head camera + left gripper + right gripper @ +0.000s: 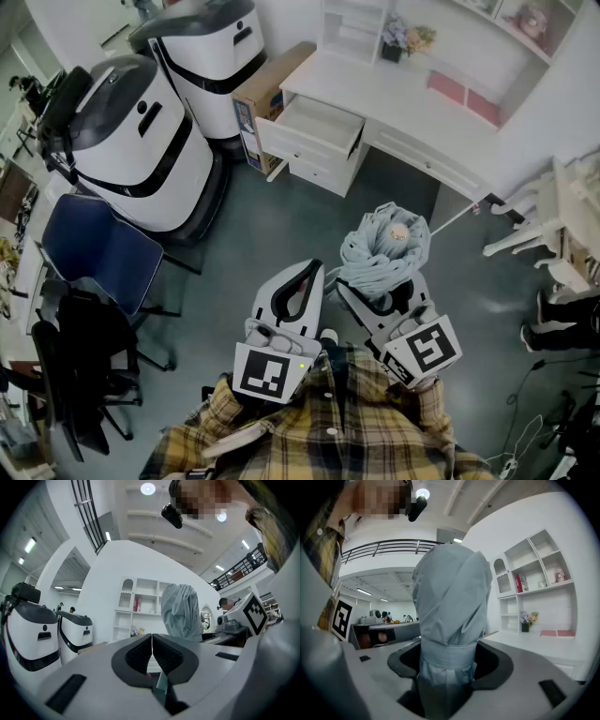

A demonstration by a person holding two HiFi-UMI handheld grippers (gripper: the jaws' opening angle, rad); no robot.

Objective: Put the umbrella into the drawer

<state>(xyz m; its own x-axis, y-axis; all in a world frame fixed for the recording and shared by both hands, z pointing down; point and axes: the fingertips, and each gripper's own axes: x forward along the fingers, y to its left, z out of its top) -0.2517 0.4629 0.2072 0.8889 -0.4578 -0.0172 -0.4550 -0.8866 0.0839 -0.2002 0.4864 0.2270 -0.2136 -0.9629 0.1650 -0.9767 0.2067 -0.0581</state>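
We grip the folded, pale grey-blue fabric umbrella (384, 246) upright in our right gripper (377, 302) at lower centre, left gripper (302, 286) closed and empty beside it, the open white drawer (302, 142) far above.

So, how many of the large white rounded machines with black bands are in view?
2. One large white rounded machine stands next to the blue chair; the other stands behind it, beside the cardboard box. None seems hidden.

open drawer (305, 148) reachable over bare floor (281, 220); cardboard box (272, 80) crowds its left.
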